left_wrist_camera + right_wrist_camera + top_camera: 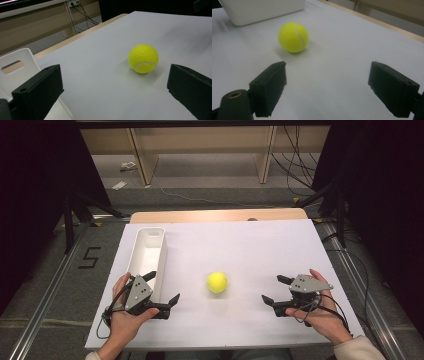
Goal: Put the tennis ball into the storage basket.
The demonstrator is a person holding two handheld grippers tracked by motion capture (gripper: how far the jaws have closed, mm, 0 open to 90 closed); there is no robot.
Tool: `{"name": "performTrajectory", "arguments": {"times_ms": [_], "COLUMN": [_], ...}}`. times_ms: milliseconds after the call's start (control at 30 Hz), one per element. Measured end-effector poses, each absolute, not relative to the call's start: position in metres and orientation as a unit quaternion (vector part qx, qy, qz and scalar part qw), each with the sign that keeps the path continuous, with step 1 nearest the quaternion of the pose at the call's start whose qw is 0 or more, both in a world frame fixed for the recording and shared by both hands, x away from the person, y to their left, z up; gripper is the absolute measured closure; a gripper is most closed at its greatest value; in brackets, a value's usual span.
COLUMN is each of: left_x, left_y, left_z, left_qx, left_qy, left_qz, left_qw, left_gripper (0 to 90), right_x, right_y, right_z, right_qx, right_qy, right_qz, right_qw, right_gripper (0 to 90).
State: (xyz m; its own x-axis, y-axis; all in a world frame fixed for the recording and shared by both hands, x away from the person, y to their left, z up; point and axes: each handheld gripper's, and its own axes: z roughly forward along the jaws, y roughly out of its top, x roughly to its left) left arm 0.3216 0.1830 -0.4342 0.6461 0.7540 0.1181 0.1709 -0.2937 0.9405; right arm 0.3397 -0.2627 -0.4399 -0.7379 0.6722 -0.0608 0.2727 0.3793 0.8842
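A yellow tennis ball rests on the white table top, between my two grippers. My left gripper is open at the front left, its jaws pointing right toward the ball, a short way off. In the left gripper view the ball lies ahead, nearer the right jaw. My right gripper is open at the front right, jaws pointing left at the ball. In the right gripper view the ball sits beyond the left jaw. Neither gripper holds anything.
A long white bin stands on the table's left side, just behind my left gripper; it also appears in the left gripper view, white bin, and in the right gripper view, white bin. A wooden strip edges the far side.
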Motion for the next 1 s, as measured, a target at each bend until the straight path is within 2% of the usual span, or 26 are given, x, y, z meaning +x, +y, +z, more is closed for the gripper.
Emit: {"name": "performTrajectory", "arguments": {"times_ms": [1000], "left_x": [0.320], "left_y": [0.183], "left_z": [-0.433], "left_qx": [0.750], "left_qy": [0.308], "left_qz": [0.290], "left_qw": [0.508], "left_gripper": [0.0], "right_x": [0.347], "right_y": [-0.236], "right_z": [-0.440], "right_qx": [0.281], "right_qy": [0.806], "right_qz": [0.484], "right_qw": [0.193], "right_gripper": [16.6]}}
